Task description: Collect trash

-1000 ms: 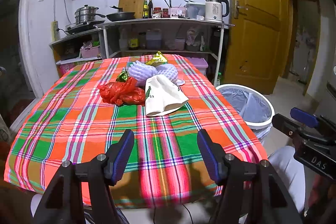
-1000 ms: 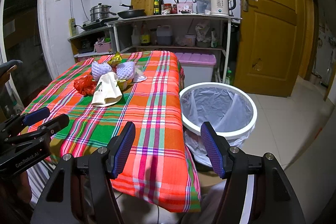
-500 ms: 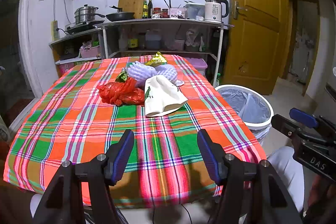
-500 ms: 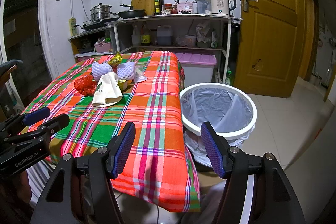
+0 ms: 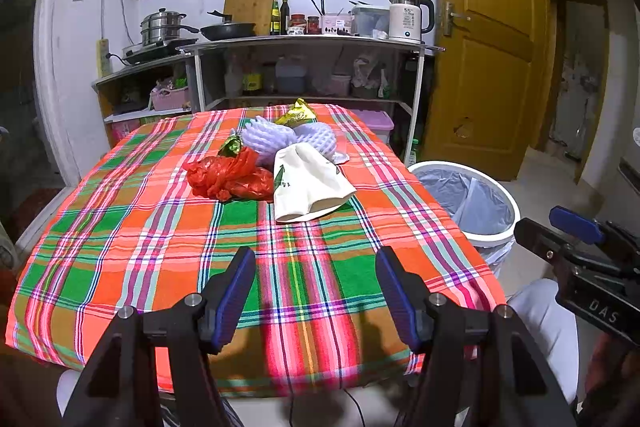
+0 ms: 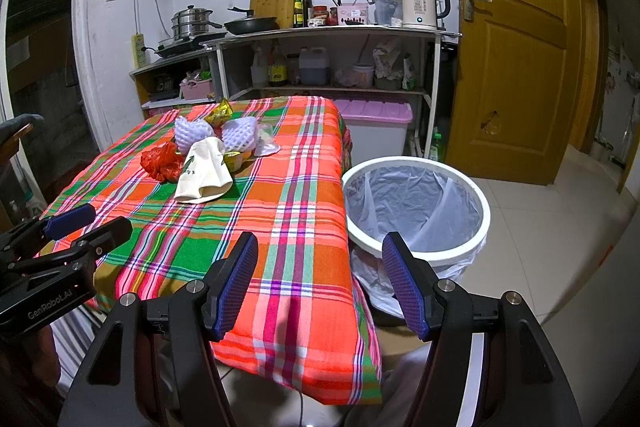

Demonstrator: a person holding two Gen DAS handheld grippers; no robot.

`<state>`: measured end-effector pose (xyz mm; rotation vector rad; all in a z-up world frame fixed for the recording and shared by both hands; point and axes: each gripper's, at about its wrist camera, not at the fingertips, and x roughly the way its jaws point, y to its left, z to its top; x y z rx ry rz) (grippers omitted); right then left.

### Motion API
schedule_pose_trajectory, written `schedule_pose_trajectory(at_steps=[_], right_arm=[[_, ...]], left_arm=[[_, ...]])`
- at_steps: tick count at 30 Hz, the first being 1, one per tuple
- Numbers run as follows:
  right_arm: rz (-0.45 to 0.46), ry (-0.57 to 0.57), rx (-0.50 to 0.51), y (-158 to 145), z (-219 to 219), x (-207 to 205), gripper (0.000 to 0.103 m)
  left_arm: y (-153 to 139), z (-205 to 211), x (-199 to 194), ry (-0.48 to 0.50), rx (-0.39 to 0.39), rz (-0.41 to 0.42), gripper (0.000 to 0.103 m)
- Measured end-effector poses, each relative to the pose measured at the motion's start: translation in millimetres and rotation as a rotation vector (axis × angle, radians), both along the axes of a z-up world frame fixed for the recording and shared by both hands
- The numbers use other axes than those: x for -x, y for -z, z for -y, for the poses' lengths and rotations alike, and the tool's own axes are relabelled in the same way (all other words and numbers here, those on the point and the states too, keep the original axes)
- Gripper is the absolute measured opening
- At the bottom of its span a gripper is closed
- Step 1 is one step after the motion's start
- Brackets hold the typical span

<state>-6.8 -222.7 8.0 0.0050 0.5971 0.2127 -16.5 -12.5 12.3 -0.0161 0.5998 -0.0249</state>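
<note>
Trash [image 5: 280,167] sits heaped mid-counter [image 5: 160,227] — both grippers, left [image 5: 316,291] and right [image 6: 320,283], hover at the near edge, fingers spread empty, ready to reach.

I read "DAS" on my right gripper [image 5: 592,311], seen from the left camera. "GenRobot.AI" runs along my left gripper [image 6: 52,301] in the right camera. The kettle [image 5: 406,17] shows "55". Green print on the white bag [image 5: 308,183] is too small to read.
</note>
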Motion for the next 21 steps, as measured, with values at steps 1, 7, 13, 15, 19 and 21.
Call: schedule_pose_trajectory(at_steps=[1,7,13,15,19,21], right_arm=[[-0.001,0.000,0.001,-0.2,-0.2,0.4,0.065],[-0.002,0.000,0.000,0.4,-0.1,0.0,0.065],[-0.001,0.000,0.001,0.5,-0.3,0.1,0.065],[-0.005,0.000,0.000,0.9,-0.6,-0.6,0.065],[-0.009,-0.004,0.001,2.7,-1.7,-2.0,0.065],[-0.011,-0.006,0.002,3.6,-2.2,-2.5,0.065]], left_arm=[[-0.3,0.1,0.0,0.001,0.002,0.000,0.062],[0.2,-0.3,0.1,0.000,0.000,0.000,0.062],[0.2,0.2,0.0,-0.001,0.000,-0.001,0.062],[0.5,-0.4,-0.1,-0.001,0.002,-0.002,0.062],[2.1,-1.2,-1.4,-0.003,0.006,-0.006,0.062],[3.2,-2.3,-2.1,-0.004,0.007,-0.008,0.062]])
